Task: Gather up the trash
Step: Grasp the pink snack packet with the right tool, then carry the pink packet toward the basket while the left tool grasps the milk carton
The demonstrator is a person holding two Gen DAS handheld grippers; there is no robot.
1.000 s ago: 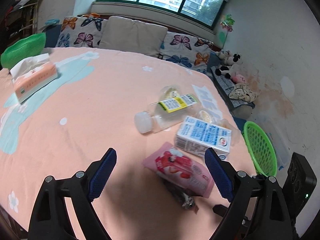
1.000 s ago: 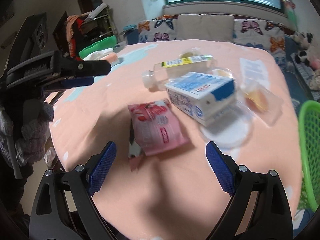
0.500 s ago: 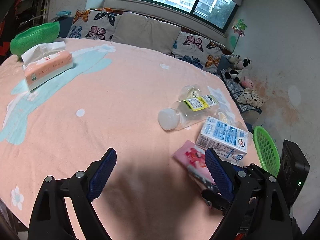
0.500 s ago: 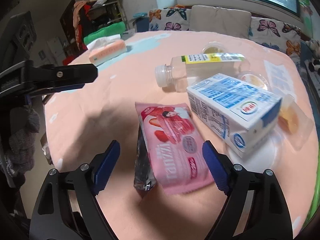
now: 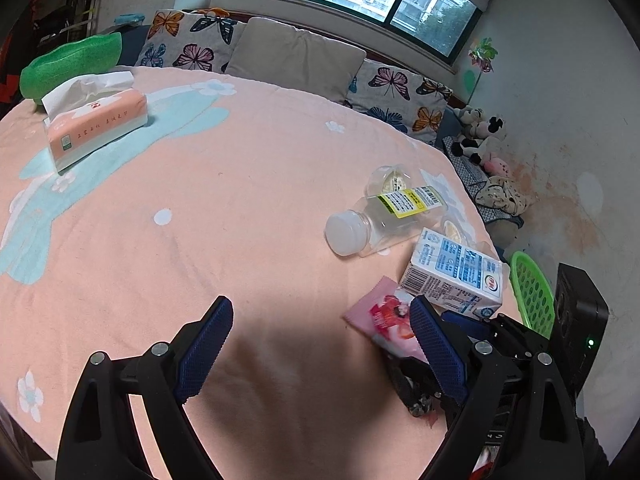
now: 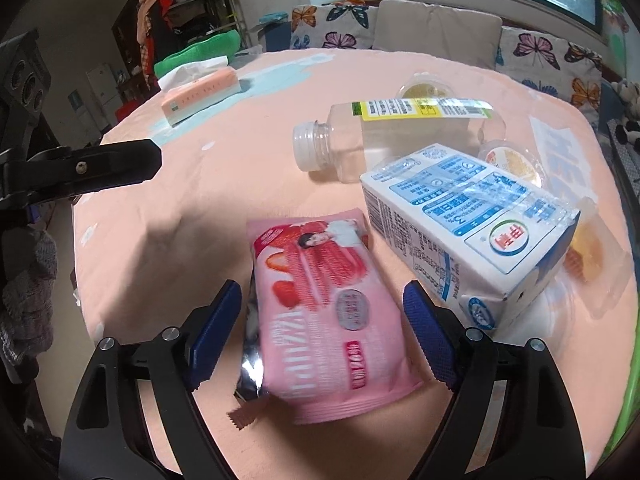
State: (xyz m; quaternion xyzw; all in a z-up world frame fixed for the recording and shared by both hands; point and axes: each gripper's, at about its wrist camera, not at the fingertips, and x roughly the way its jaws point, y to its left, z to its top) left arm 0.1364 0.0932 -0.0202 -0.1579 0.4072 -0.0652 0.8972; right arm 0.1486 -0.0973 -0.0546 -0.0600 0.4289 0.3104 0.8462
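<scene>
A pink snack packet (image 6: 320,312) lies flat on the peach tablecloth (image 6: 192,216), over a dark foil wrapper (image 6: 250,344). My right gripper (image 6: 322,286) hangs open just above it, one pad on each side and neither touching. Right of the packet lies a blue-and-white milk carton (image 6: 468,232) on its side. Behind it rest a clear capped bottle (image 6: 400,136) and small clear jelly cups (image 6: 510,160). My left gripper (image 5: 320,306) stands open over bare cloth, left of the packet (image 5: 384,316) and the carton (image 5: 456,276).
A green basket (image 5: 532,292) sits beyond the table's right edge. A tissue box (image 5: 96,128) lies at the far left, with a green cushion (image 5: 68,64) behind it. Butterfly pillows (image 5: 192,44) and a window fill the back. One left finger (image 6: 100,168) shows in the right wrist view.
My right gripper came in low over the pink packet, which now lies between slightly narrowed jaws. The left gripper drifted left, so the trash now sits to its right.
</scene>
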